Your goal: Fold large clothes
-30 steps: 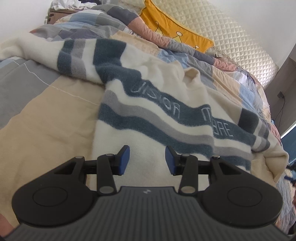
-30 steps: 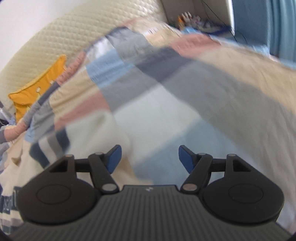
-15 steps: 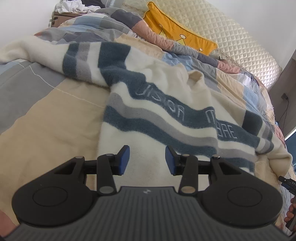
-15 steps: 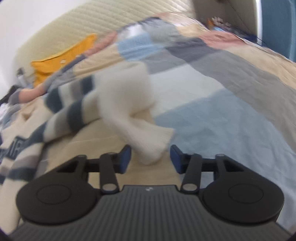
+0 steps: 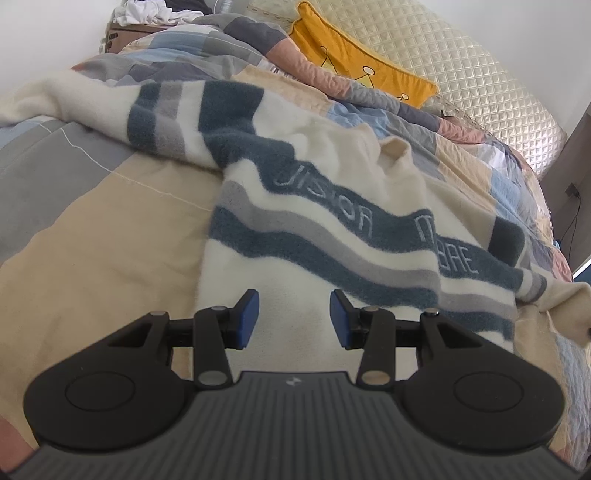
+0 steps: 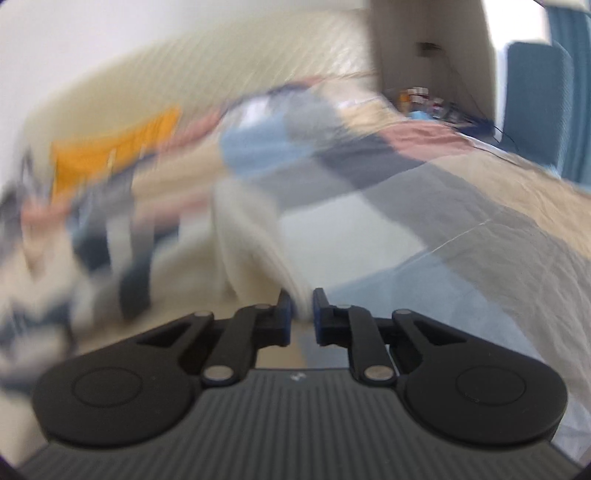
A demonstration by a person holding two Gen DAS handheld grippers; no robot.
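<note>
Right gripper (image 6: 302, 314) pinches the sweater (image 5: 332, 236) sleeve cuff; left gripper (image 5: 294, 318) hovers tilted down, jaws apart.

white wall (image 5: 44, 33) | quilted cream headboard (image 5: 461, 59) | patchwork bedspread (image 5: 92, 229) | yellow pillow (image 5: 354, 66)

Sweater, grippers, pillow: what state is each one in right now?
Sweater: spread unfolded on the bed, front up, one sleeve end pinched.
Left gripper: open, empty, above the sweater's hem.
Right gripper: shut on the cream sleeve.
Yellow pillow: leaning against the headboard.
</note>
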